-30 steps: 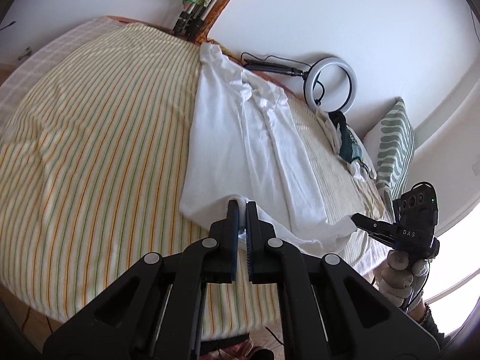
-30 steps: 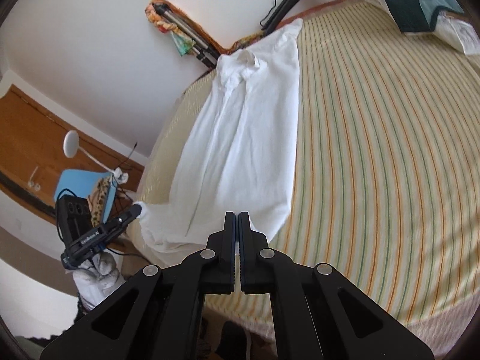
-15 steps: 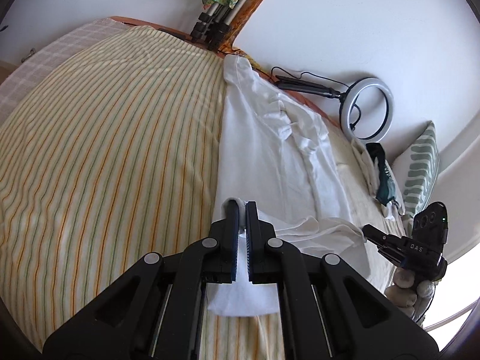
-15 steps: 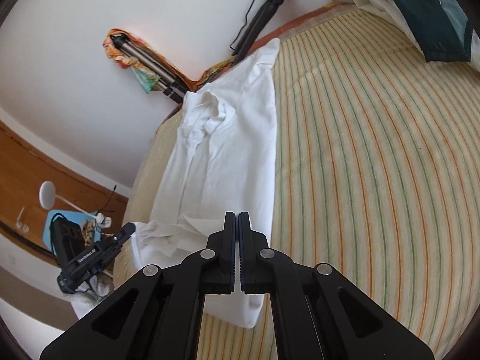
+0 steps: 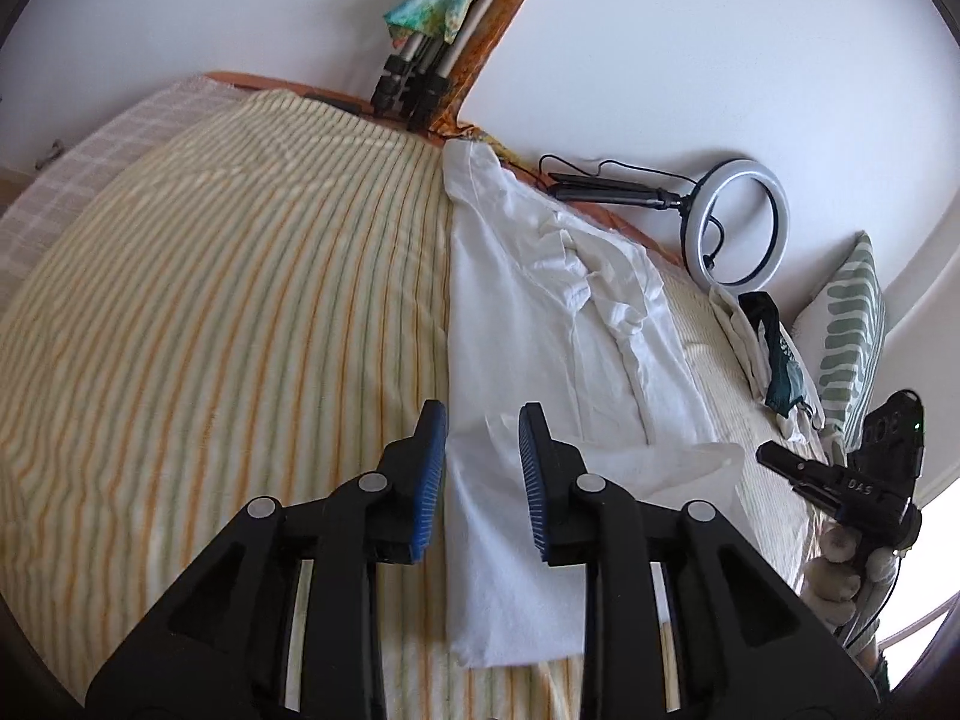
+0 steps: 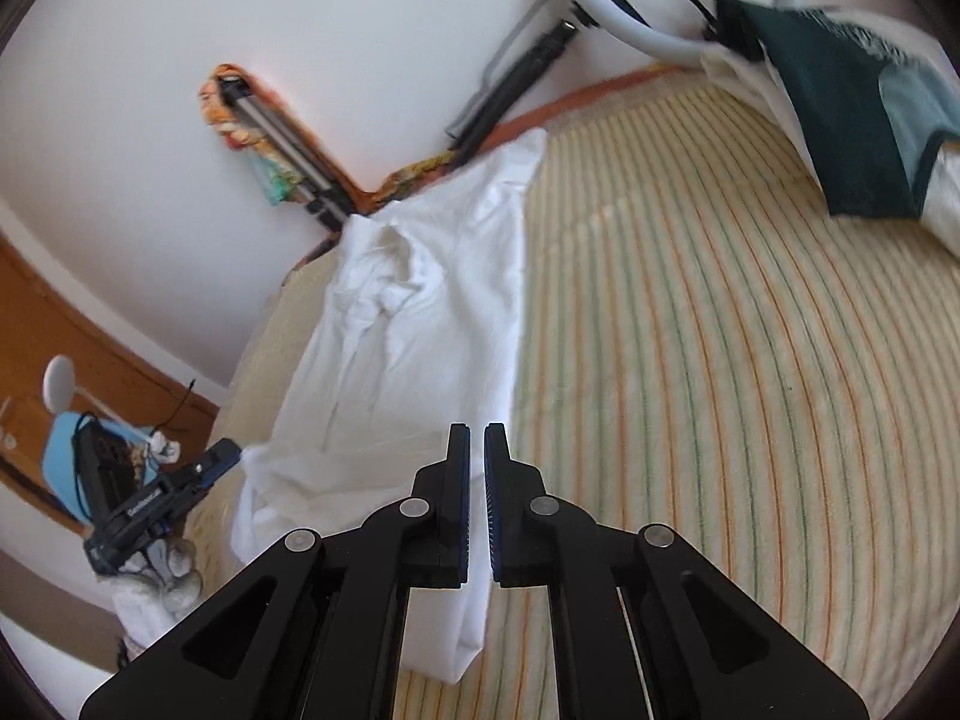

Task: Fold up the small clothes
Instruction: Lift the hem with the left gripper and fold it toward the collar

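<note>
A white shirt [image 5: 540, 324] lies lengthwise on the striped bedspread [image 5: 228, 324], its near end folded back over itself. My left gripper [image 5: 483, 414] is open just above that folded near end, with cloth showing between its blue pads and not gripped. In the right wrist view the same shirt [image 6: 420, 336] lies ahead, and my right gripper [image 6: 477, 438] has its jaws a narrow slit apart over the shirt's folded right edge; the fold hangs below them. The right gripper also shows in the left wrist view [image 5: 786, 462], and the left gripper in the right wrist view [image 6: 222, 456].
A ring light [image 5: 741, 222] and a folded tripod [image 5: 420, 78] lean on the wall behind the bed. A dark green garment [image 5: 780, 354] and a patterned pillow [image 5: 852, 324] lie at the right end. A desk with a lamp [image 6: 60, 384] stands beyond the bed.
Both grippers carried the shirt's near hem forward and folded it over the body. The left gripper then opened and let go; the right jaws parted slightly.
</note>
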`<state>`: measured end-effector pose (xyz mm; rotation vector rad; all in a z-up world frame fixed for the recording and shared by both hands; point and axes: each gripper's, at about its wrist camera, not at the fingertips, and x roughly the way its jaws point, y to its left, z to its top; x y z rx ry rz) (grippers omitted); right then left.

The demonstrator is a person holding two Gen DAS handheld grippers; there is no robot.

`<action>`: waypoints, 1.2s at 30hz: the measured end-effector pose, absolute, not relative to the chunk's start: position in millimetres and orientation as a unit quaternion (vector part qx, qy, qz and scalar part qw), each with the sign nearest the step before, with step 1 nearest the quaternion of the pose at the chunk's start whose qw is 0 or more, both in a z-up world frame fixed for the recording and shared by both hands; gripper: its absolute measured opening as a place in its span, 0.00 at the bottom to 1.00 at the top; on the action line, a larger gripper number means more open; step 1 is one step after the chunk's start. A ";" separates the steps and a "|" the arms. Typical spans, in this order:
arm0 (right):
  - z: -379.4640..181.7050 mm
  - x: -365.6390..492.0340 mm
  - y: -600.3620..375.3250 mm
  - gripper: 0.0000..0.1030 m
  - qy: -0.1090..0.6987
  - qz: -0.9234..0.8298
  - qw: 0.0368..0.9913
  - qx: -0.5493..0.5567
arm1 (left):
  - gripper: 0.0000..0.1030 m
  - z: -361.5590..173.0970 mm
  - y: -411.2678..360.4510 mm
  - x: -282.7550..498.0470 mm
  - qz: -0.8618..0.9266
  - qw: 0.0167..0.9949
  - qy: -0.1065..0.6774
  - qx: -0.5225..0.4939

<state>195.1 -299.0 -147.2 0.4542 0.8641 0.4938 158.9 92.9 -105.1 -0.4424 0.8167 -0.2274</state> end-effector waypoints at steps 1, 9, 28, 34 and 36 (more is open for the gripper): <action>-142.4 188.9 -294.1 0.05 0.406 0.254 0.855 0.201 | 0.23 -101.8 93.6 153.2 -0.117 0.890 0.390 -0.203; -159.2 162.8 -231.2 0.05 0.441 0.356 0.820 0.084 | 0.23 -109.3 70.9 139.7 -0.177 0.874 0.430 -0.140; -156.6 178.2 -288.5 0.31 0.435 0.247 0.849 0.170 | 0.23 -100.1 98.2 164.9 -0.133 0.877 0.419 -0.195; -174.3 156.5 -296.3 0.31 0.466 0.279 0.819 0.186 | 0.26 -114.9 103.1 138.2 -0.151 0.850 0.464 -0.199; -180.2 151.9 -292.1 0.31 0.476 0.289 0.809 0.191 | 0.26 -118.7 99.4 133.6 -0.158 0.844 0.473 -0.196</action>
